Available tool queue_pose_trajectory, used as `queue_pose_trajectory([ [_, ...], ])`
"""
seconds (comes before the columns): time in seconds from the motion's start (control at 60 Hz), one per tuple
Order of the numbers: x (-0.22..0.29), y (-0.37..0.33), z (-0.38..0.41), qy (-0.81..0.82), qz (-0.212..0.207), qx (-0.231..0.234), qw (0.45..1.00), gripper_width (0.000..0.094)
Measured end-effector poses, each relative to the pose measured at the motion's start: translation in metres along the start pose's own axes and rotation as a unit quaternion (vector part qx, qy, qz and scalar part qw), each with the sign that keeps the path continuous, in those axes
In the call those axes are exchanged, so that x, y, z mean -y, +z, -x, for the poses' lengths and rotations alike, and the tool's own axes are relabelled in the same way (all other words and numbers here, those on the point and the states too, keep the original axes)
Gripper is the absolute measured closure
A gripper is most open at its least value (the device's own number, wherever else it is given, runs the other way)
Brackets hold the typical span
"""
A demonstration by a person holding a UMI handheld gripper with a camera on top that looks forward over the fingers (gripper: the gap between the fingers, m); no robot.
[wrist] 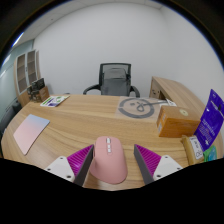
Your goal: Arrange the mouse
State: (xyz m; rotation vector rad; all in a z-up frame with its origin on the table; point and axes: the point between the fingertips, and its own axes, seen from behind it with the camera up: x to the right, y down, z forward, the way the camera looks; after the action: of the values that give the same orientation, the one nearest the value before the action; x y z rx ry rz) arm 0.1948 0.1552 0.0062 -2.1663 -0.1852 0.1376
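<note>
A pink computer mouse [108,160] lies on the wooden desk [90,118] between my gripper's two fingers. My gripper [110,166] is open. The magenta pads [80,160] stand at either side of the mouse, with a small gap showing at each side. The mouse rests on the desk surface, its buttons and wheel pointing away from me.
A pink mat [30,132] lies at the left. A grey round pad [135,106] sits further ahead. A wooden box [178,120] and a purple box [211,120] stand at the right. A black office chair [116,78] is behind the desk.
</note>
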Motion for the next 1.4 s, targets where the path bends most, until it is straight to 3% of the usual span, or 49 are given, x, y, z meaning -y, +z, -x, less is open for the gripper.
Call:
queue_pose_trajectory([
  [0.283, 0.002, 0.019, -0.013, 0.012, 0.003, -0.023, 1.0, 0.013],
  [0.333, -0.002, 0.022, -0.01, 0.007, 0.007, -0.023, 1.0, 0.0193],
  [0.4, -0.002, 0.024, -0.003, 0.003, 0.002, -0.017, 1.0, 0.0383],
  [0.633, -0.005, 0.021, -0.011, 0.038, 0.014, -0.079, 0.996, 0.0533],
  [0.733, -0.005, 0.016, -0.004, 0.056, 0.032, -0.1, 0.993, 0.0543],
  [0.85, 0.02, -0.009, 0.047, 0.046, 0.012, -0.114, 0.992, 0.0543],
  [1.05, 0.071, -0.025, 0.211, 0.076, -0.031, -0.109, 0.991, 0.0543],
  [1.2, 0.066, 0.009, 0.334, 0.062, -0.002, -0.094, 0.994, 0.0543],
  [1.4, 0.053, 0.053, 0.397, 0.05, 0.025, -0.099, 0.994, 0.0543],
])
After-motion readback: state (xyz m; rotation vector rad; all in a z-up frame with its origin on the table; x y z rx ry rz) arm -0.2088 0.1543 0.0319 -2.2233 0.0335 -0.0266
